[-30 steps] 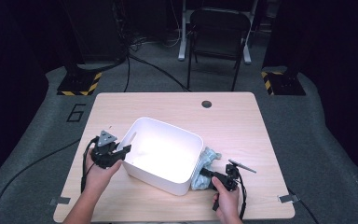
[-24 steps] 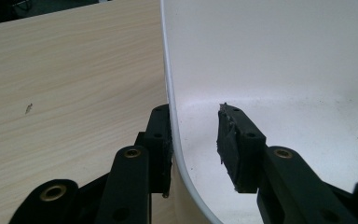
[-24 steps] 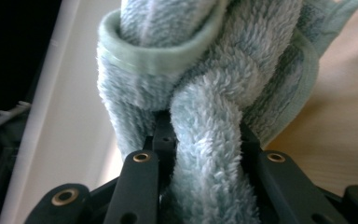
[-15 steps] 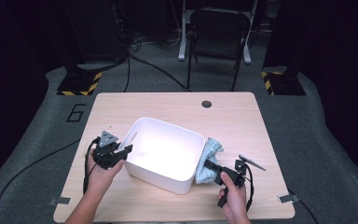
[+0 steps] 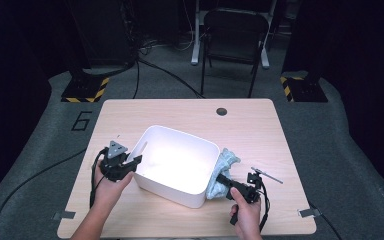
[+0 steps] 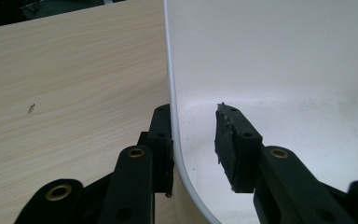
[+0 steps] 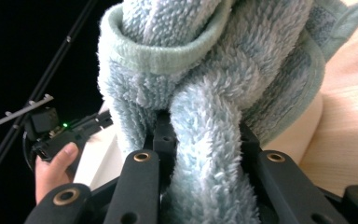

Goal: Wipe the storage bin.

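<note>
- On the bench (image 5: 260,130) sits a white tub (image 5: 177,165), near the front edge.
- Left hand-held gripper (image 5: 130,165) straddles the tub's left rim, one jaw outside against the wall, the other inside and clear of it; jaws apart.
- Right hand-held gripper (image 5: 221,180) is clamped on a pale blue towel (image 5: 222,165), bunched against the tub's right wall.

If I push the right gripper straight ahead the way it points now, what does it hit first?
Most likely the white tub. The right gripper, shut on the blue towel, points at the tub's near side wall, so the towel would press against it first. Height over the rim is hard to judge.
</note>
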The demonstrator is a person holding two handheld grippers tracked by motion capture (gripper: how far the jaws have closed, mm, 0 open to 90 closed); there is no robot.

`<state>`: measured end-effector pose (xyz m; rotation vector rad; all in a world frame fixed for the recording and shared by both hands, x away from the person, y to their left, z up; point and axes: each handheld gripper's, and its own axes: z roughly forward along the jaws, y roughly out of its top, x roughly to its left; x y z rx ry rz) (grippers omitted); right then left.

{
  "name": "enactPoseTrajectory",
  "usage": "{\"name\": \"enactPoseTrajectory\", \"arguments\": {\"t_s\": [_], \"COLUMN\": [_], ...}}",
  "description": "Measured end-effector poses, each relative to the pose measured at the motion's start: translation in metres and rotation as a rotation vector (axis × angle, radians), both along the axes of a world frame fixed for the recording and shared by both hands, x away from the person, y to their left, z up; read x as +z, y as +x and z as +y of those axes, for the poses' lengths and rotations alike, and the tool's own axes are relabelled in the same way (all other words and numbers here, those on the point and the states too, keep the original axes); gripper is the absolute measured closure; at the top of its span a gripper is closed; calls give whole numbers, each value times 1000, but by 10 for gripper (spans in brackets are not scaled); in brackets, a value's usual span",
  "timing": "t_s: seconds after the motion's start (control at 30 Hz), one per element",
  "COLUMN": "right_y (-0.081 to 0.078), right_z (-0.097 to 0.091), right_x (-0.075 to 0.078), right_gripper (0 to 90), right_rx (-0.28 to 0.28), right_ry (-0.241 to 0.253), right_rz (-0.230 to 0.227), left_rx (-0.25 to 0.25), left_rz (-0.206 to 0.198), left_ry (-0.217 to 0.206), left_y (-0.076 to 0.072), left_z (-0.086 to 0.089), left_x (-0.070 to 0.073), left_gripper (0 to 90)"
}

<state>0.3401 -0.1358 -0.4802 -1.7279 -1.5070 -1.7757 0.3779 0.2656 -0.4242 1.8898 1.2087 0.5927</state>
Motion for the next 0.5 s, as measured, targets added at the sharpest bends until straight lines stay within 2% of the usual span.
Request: {"name": "enactPoseTrajectory", "arguments": {"t_s": [0.1,0.17,0.27,0.3,0.33,0.4,0.5], "right_y": [1,2,4,5,6,7,8], "right_z": [2,5,3,2,1,-2,-5], "right_x": [-5,-9,-11,-12,-12,-16,-17], "right_gripper": [710,709,708,707,707,706,708], "right_rx": [4,11,20,29,27,26,10], "right_ry": [-59,-99,-87,-102,-96,-68,-88], "right_rz": [7,41,49,36,40,51,82], "left_rx": [-1,-4,-6,-4,-8,-10,-11], "left_rz": [3,5,5,5,5,6,6], "left_ry": [3,2,-3,-7,-9,-11,-12], "left_y": [0,0,1,1,1,1,1], "left_z": [0,0,1,1,1,1,1], "left_x": [0,0,0,0,0,0,0], "left_gripper": [672,668,659,654,650,644,640]}}
